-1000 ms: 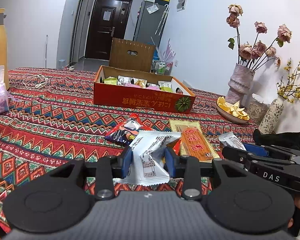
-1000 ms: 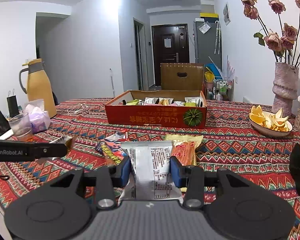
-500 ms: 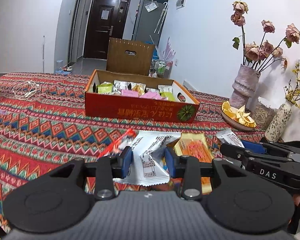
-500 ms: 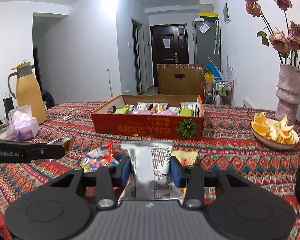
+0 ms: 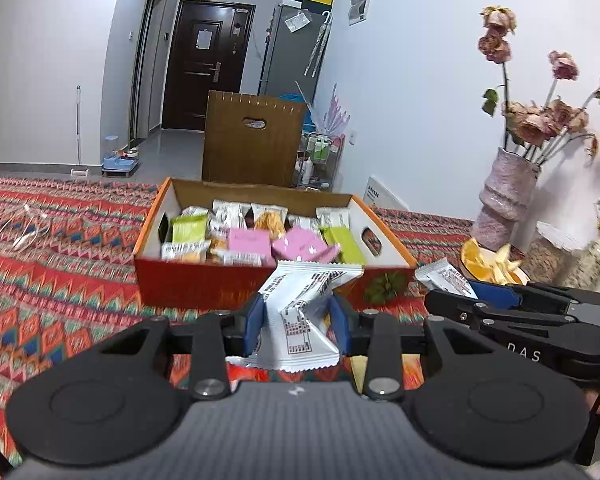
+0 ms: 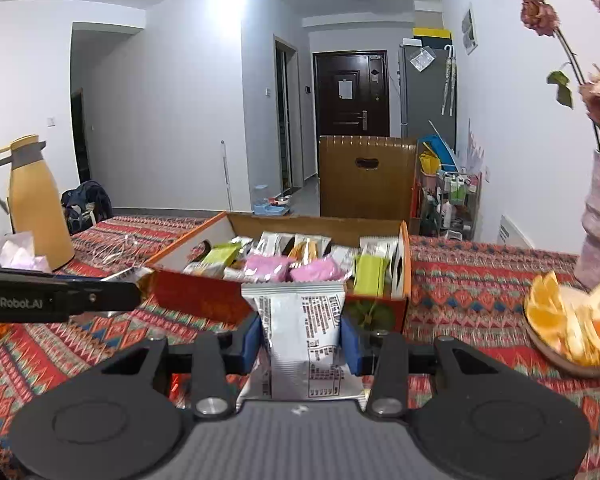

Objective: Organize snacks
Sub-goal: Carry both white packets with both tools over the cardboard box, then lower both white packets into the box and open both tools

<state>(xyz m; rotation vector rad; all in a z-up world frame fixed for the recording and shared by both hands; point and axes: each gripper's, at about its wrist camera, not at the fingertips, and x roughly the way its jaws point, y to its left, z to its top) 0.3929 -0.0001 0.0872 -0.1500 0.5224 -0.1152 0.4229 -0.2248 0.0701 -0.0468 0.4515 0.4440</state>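
Note:
My left gripper [image 5: 296, 322] is shut on a white snack packet [image 5: 300, 312] and holds it in the air just before the red cardboard box [image 5: 204, 284]. My right gripper [image 6: 300, 336] is shut on a silver-white snack packet [image 6: 304, 332], also in front of the box [image 6: 196, 296]. The box holds several packets: pink [image 5: 248, 241], green [image 5: 189, 227] and white ones. In the left wrist view the right gripper [image 5: 460, 292] shows at the right with its packet [image 5: 444, 278]. In the right wrist view the left gripper [image 6: 140, 284] enters from the left.
A plate of orange peel [image 6: 572, 320] and a vase of dried roses [image 5: 504, 200] stand at the right. A yellow thermos [image 6: 36, 200] and a tissue bag [image 6: 18, 250] stand at the left. A white cable [image 5: 16, 220] lies on the patterned tablecloth [image 5: 60, 272].
Both grippers have lifted and moved forward toward the box with their packets. The loose snacks on the cloth have dropped out of sight beneath them.

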